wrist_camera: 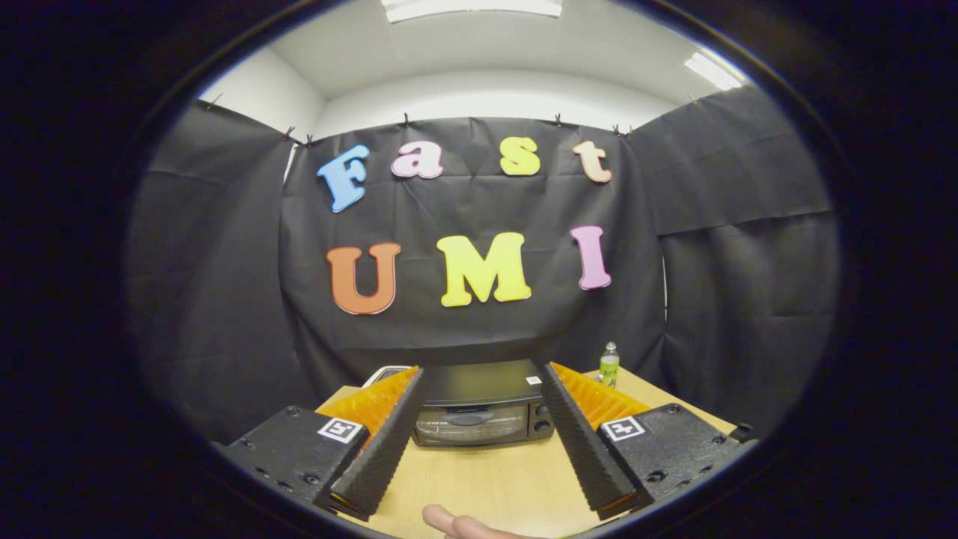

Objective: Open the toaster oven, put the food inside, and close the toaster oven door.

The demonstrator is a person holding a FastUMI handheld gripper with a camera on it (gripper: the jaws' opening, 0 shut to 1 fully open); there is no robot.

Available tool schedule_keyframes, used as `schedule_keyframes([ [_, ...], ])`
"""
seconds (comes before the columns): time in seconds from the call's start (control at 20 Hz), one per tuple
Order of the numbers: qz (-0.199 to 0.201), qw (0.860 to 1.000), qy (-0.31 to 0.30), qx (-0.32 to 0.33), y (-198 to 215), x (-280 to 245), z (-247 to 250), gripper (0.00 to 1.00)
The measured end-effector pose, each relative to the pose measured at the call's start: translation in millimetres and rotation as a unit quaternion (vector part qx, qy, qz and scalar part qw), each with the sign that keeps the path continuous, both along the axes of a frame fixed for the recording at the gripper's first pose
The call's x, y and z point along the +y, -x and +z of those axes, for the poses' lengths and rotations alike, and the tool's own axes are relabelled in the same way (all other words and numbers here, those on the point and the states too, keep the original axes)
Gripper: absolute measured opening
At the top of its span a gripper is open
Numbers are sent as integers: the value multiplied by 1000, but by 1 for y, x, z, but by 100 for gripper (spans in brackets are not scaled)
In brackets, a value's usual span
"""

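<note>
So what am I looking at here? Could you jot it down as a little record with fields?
setting: booth with black cloth walls
surface: wooden table
appliance: toaster oven, door shut, seen between and beyond the fingers
gripper: gripper, fingers spread open, holding nothing
bottle: small bottle at the table's back edge, past the oven's knob side
person: fingertips resting on the table's near edge
food: cannot tell where it is
</note>
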State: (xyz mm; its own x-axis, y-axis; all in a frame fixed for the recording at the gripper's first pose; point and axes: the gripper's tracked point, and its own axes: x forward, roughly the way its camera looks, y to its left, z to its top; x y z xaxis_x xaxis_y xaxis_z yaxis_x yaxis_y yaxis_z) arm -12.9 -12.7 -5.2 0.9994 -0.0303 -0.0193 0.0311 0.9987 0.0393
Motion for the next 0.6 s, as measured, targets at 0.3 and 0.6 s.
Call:
schedule_keyframes([
  [0.3,-5,1000,7,7,3,3,-10,100],
  [0.6,-7,1000,3,8,-2,-5,-13,100],
])
